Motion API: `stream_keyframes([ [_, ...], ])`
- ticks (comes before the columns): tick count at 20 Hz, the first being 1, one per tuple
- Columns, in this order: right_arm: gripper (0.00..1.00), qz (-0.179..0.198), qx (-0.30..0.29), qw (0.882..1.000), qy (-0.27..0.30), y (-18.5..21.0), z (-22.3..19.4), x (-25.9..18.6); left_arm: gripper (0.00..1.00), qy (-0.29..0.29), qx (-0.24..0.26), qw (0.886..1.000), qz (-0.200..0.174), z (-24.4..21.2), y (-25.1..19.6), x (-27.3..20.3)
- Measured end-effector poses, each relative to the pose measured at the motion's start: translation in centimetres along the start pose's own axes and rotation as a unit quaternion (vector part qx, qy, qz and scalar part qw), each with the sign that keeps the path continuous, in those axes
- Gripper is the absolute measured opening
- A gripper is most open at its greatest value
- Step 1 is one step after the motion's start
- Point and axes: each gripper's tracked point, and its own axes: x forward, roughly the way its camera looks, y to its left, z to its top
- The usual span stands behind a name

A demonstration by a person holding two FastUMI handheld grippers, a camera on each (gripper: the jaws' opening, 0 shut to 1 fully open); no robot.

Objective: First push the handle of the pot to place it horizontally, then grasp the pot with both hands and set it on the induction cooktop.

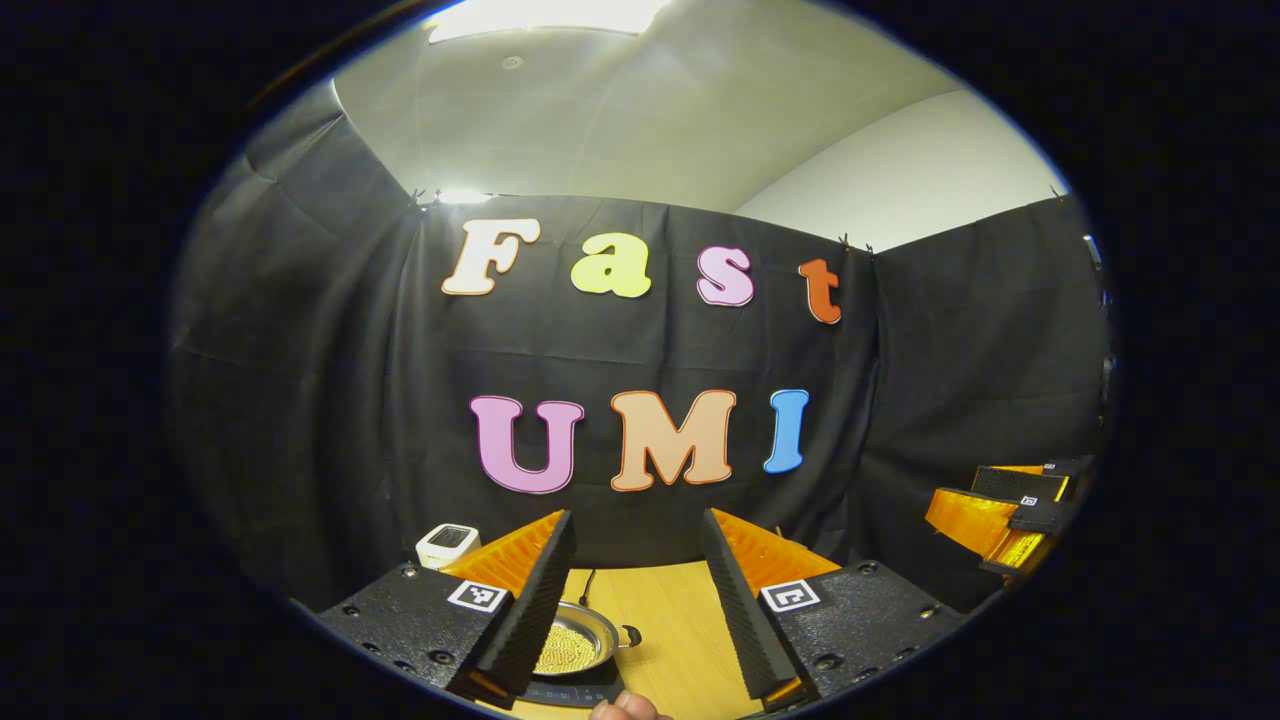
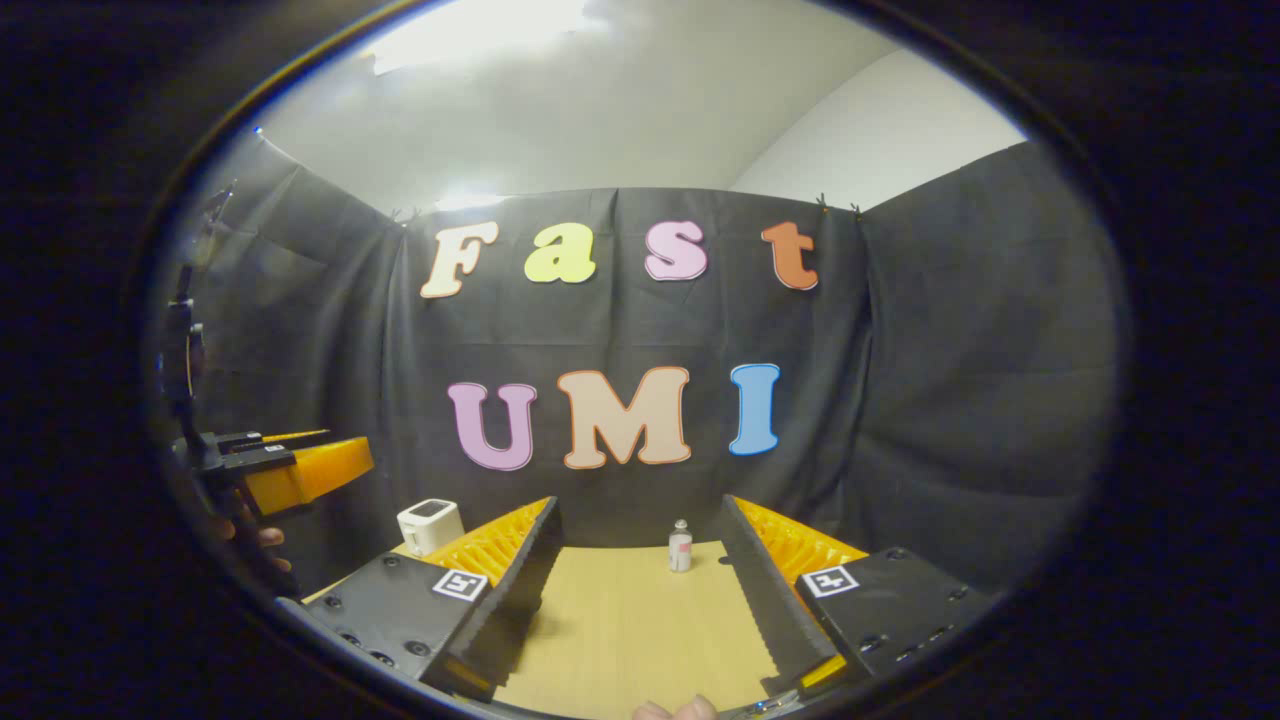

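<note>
Sitting on cooktop (image 1: pixel 575 692): pot (image 1: pixel 572 645) | left tool (image 1: pixel 634 600) wide open, empty | right tool (image 2: pixel 640 600) likewise

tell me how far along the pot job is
It looks close to done, judging from the left gripper view: the pot sits on the induction cooktop, one small side handle pointing right. Nothing is in hand: the left tool and right tool are both open above the table. Little seems left beyond pulling back.

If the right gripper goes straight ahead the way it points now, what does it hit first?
Probably the small bottle at the table's far edge, standing between the open right gripper's fingers, slightly right of centre. Nothing lies nearer, though depth is unclear.
</note>
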Motion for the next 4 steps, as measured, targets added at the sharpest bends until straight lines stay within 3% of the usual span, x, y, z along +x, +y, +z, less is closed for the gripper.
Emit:
stream_keyframes([
  [1, 0.94, 0.0, 0.001, 1.0, -0.001, 0.02, 0.2, 0.04, 0.72, 0.0, -0.001, 1.0, -0.001, 0.02, -0.05, 0.14],
  [2, 0.97, -0.002, 0.002, 1.0, -0.001, -0.13, 0.16, 0.25, 0.77, -0.001, -0.001, 1.0, -0.002, 0.08, -0.11, 0.38],
  [4, 0.94, -0.004, 0.001, 1.0, 0.001, -0.23, -0.12, 0.59, 0.77, -0.003, 0.001, 1.0, -0.005, 0.14, -0.04, 0.64],
])
